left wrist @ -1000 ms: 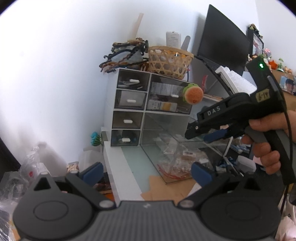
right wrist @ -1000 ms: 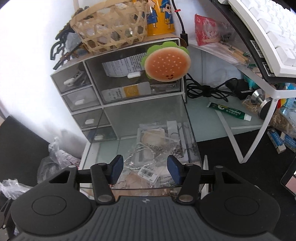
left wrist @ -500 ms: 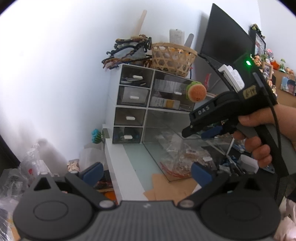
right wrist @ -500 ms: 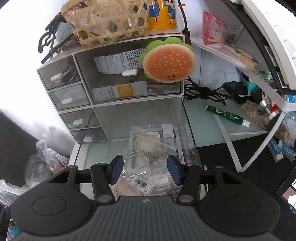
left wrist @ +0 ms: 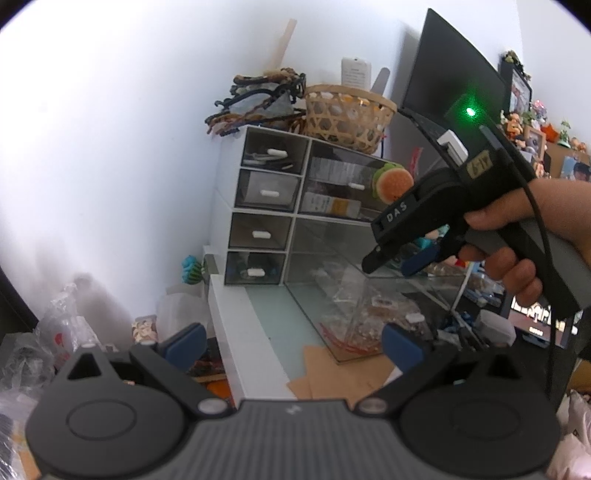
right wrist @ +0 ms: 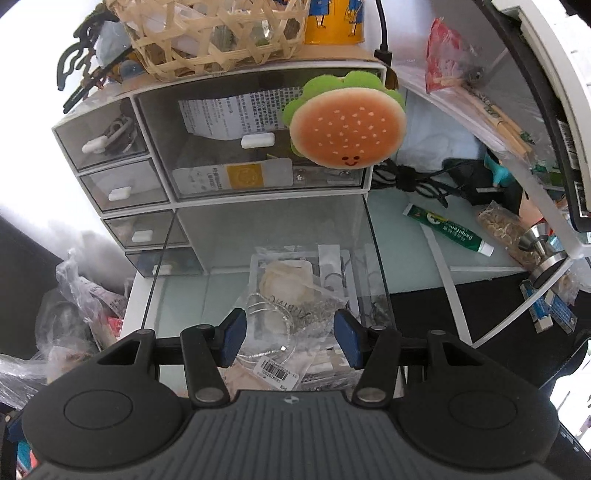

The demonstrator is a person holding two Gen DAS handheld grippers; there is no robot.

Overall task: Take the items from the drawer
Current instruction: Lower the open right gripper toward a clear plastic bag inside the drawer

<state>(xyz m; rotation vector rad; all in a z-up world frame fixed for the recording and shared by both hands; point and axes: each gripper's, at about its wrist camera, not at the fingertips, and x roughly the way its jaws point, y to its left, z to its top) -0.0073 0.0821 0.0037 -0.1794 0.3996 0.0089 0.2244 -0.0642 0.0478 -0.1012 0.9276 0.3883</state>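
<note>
The heap of clear plastic sachets and thin wire rings, one sachet bearing a white barcode label, is seen low in the centre of the right wrist view, lying in the pulled-out clear plastic drawer. It lies directly below and ahead of the right gripper, whose blue-padded jaws stand apart with nothing pressed between them; the heap shows through the gap. No single long axis can be made out in the heap, the sachets overlapping at mixed angles. The right gripper is judged the nearer by far: in the left wrist view it is held by a hand at the right of the frame, tilted down over the drawer, while the left gripper, likewise spread wide and empty, is kept well back at the bottom.

The sachets look thin, glossy and crinkled, likely slippery and light. Further up stands the white drawer cabinet with smoky translucent fronts, a soft burger-shaped toy hanging before it and a woven bamboo basket on top.
</note>
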